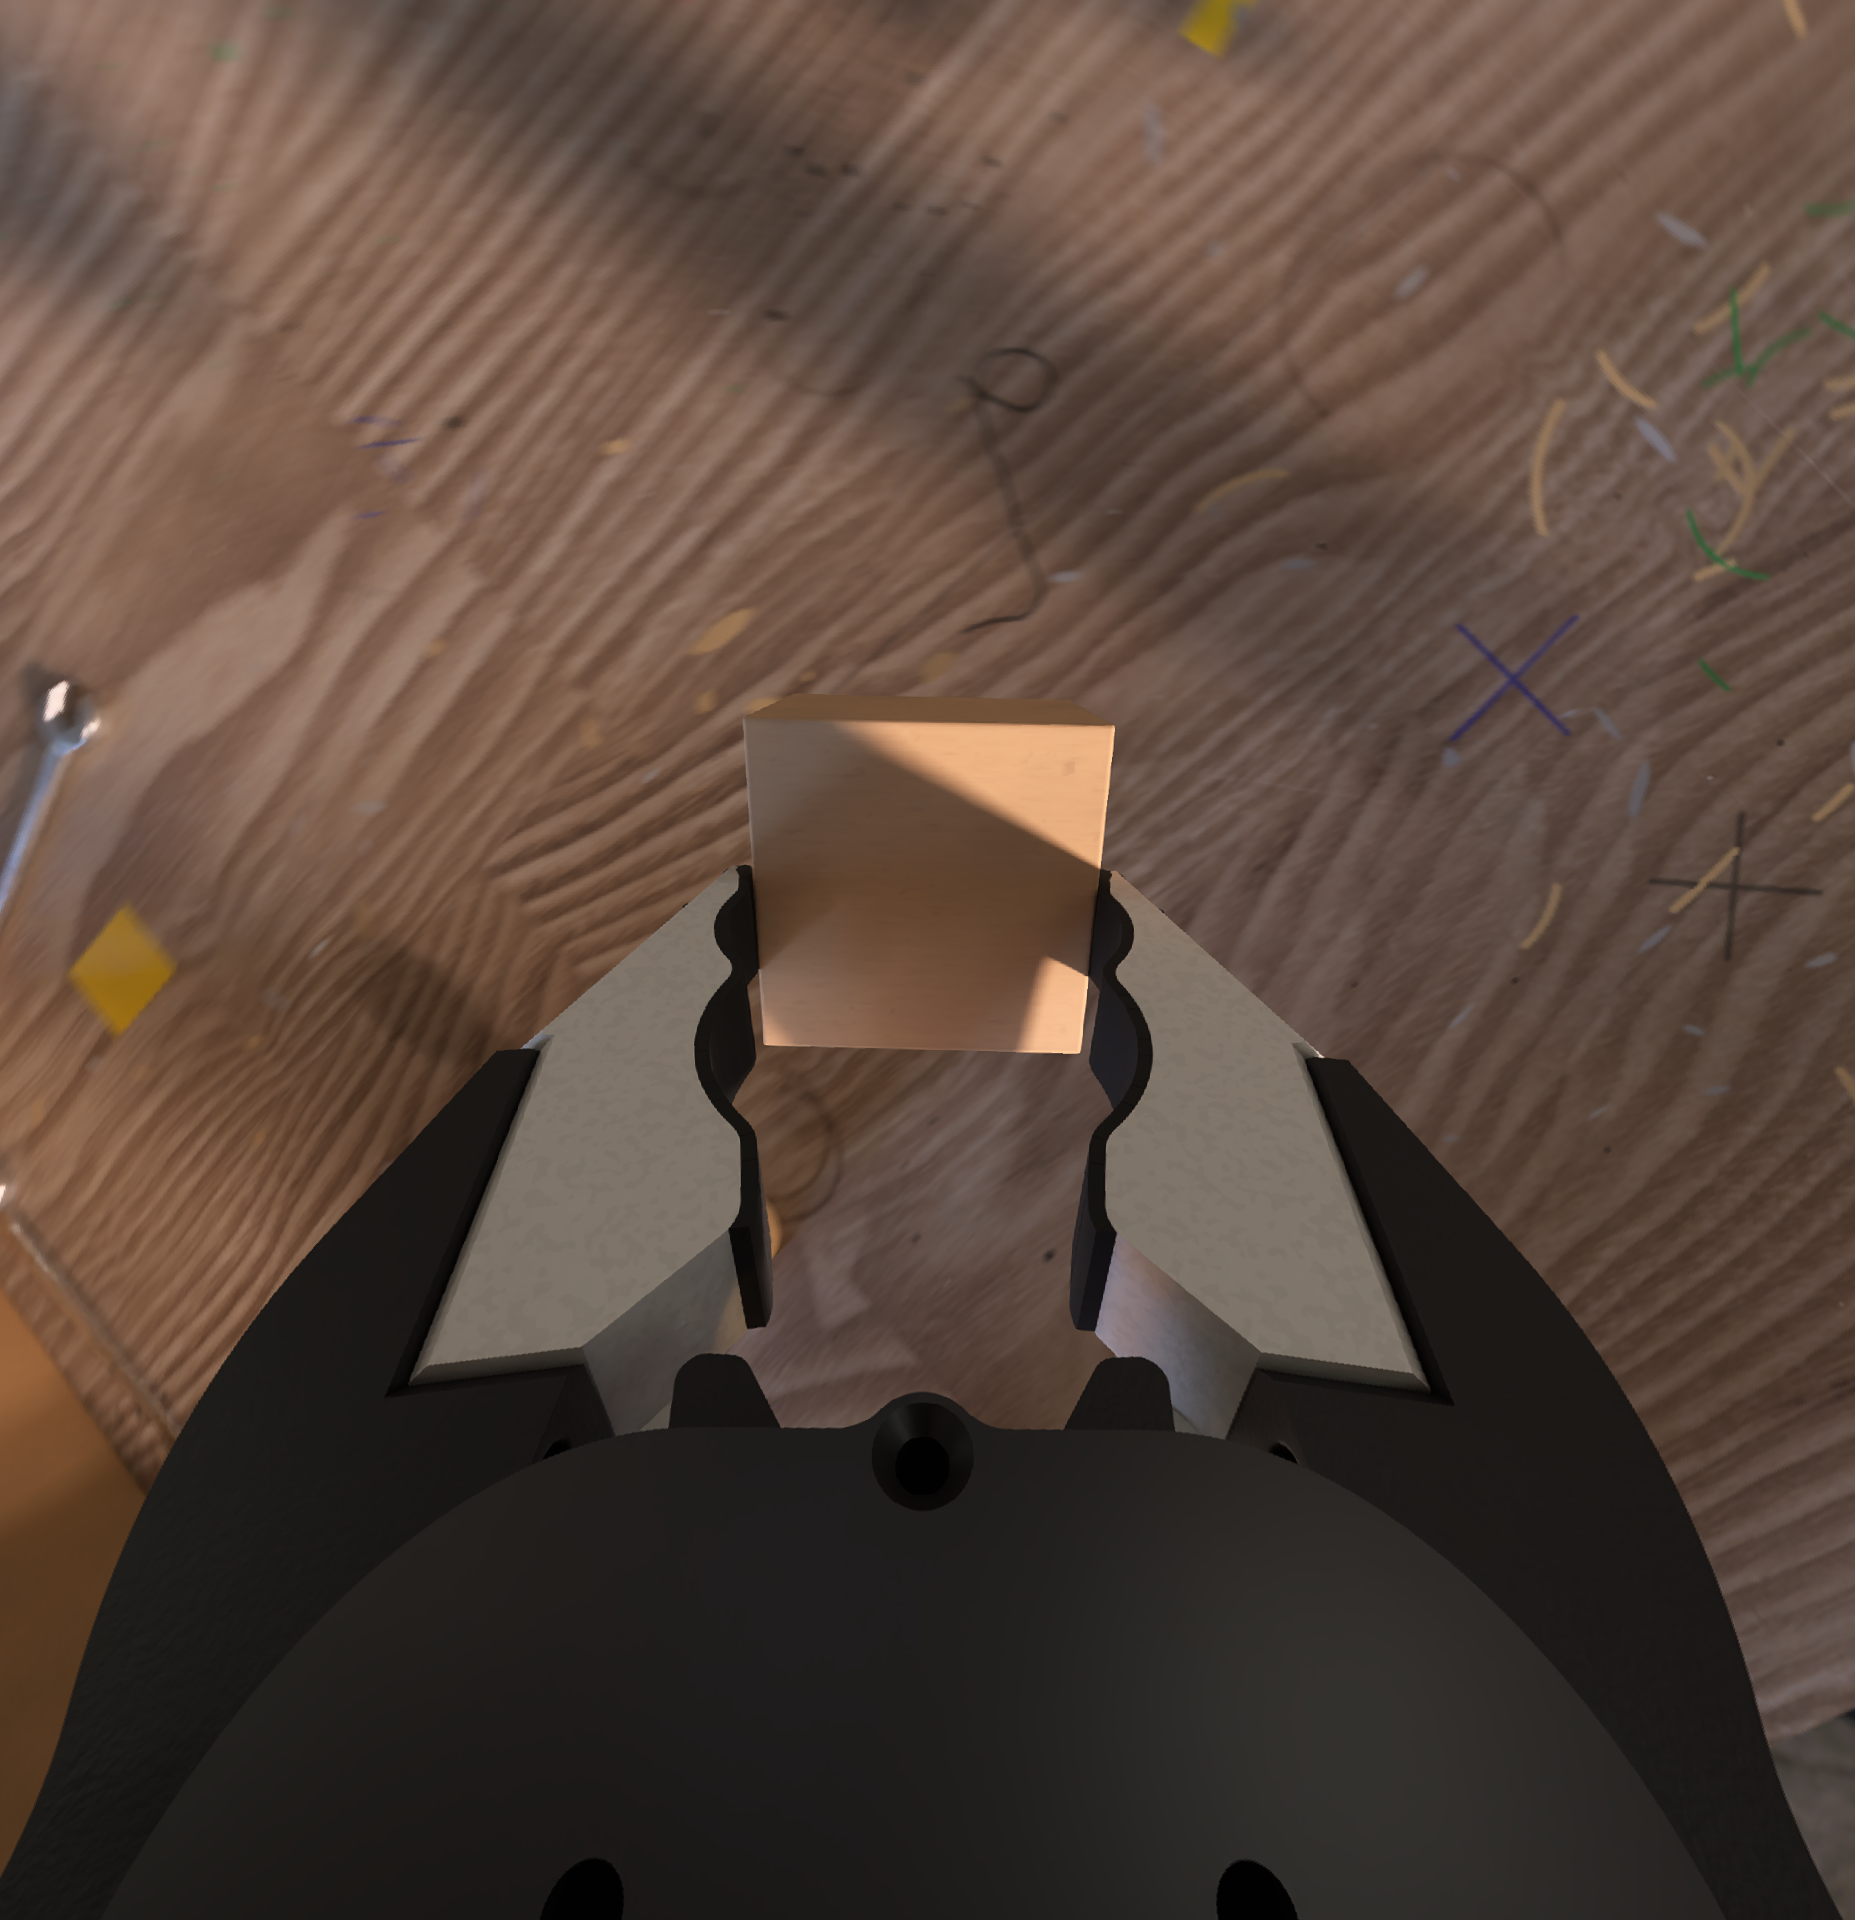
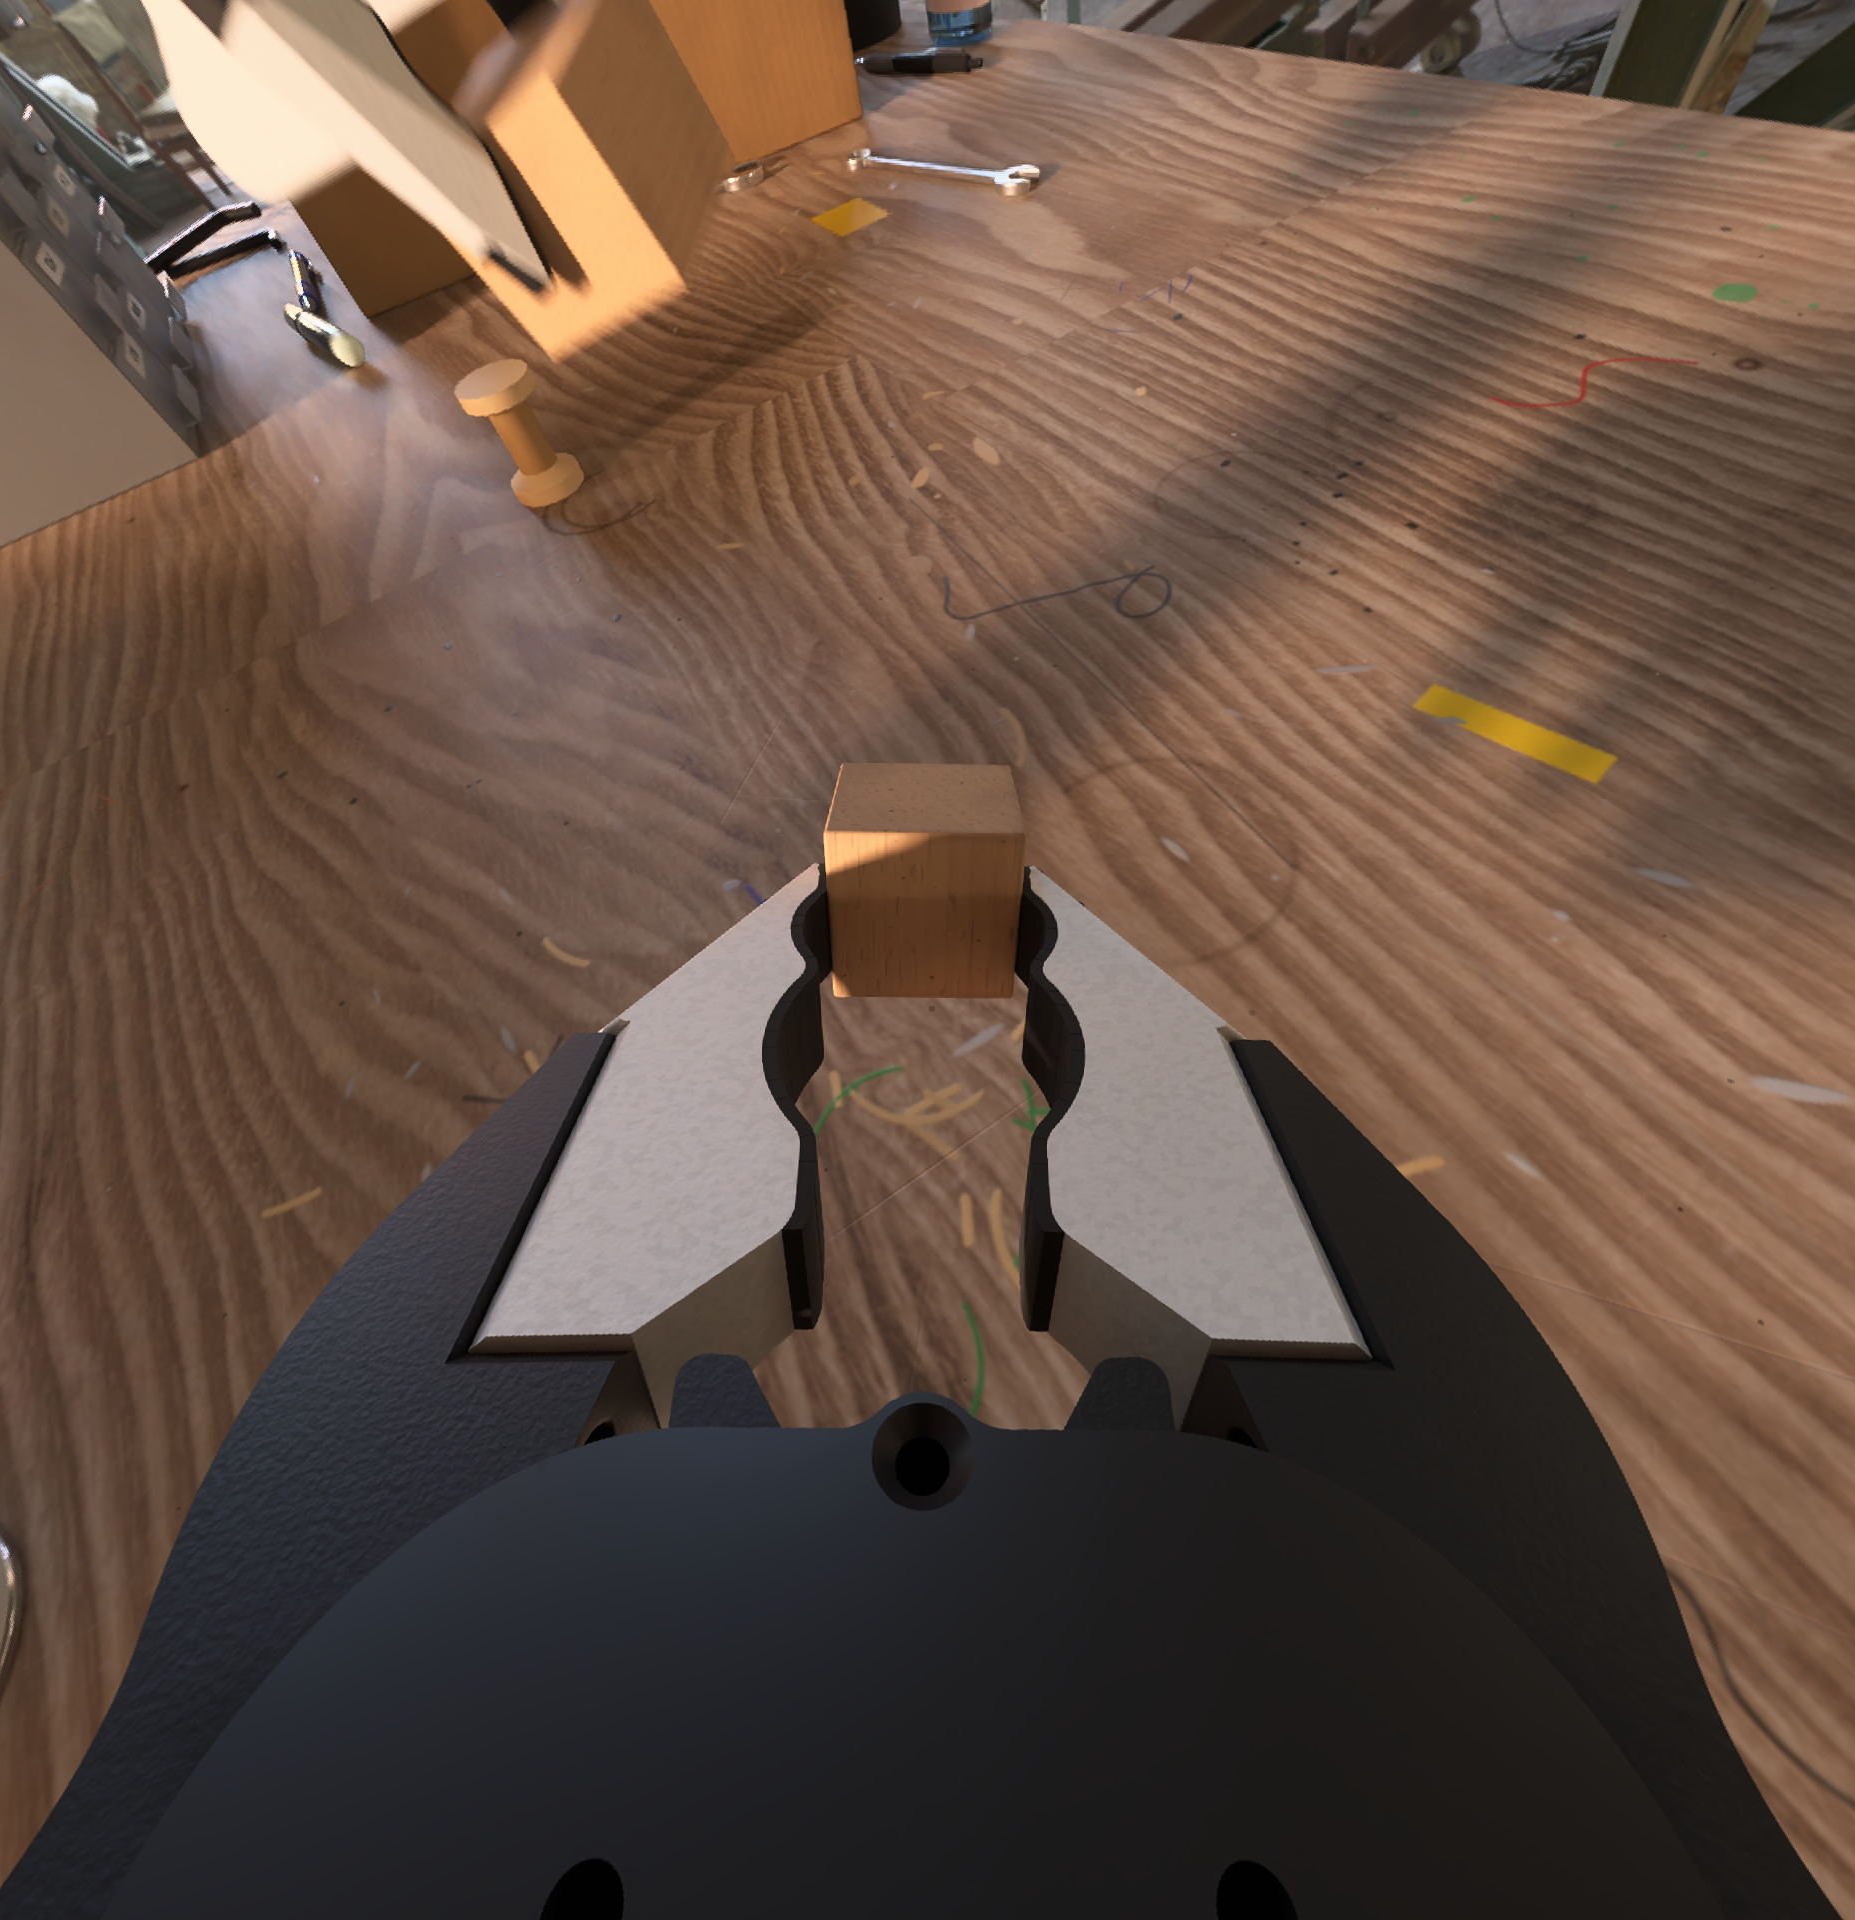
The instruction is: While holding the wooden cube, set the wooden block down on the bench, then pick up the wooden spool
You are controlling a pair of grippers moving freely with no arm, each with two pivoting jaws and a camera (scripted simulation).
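Pale wood sat clamped in the left gripper: what I took for the wooden block, pinched by its side faces at the very fingertips, one broad face toward the camera, hanging above the bench with the tongs aimed down at it, as one would for setting it down flat. The right gripper was closed on the smaller, honey-coloured wooden cube, likewise at the tips, held clear of the boards so it stayed out of the way. Farther off to the left stood the wooden spool on one flange, untouched, its long axis roughly upright though seeming to lean. Beyond it were cardboard boxes and a wrench.
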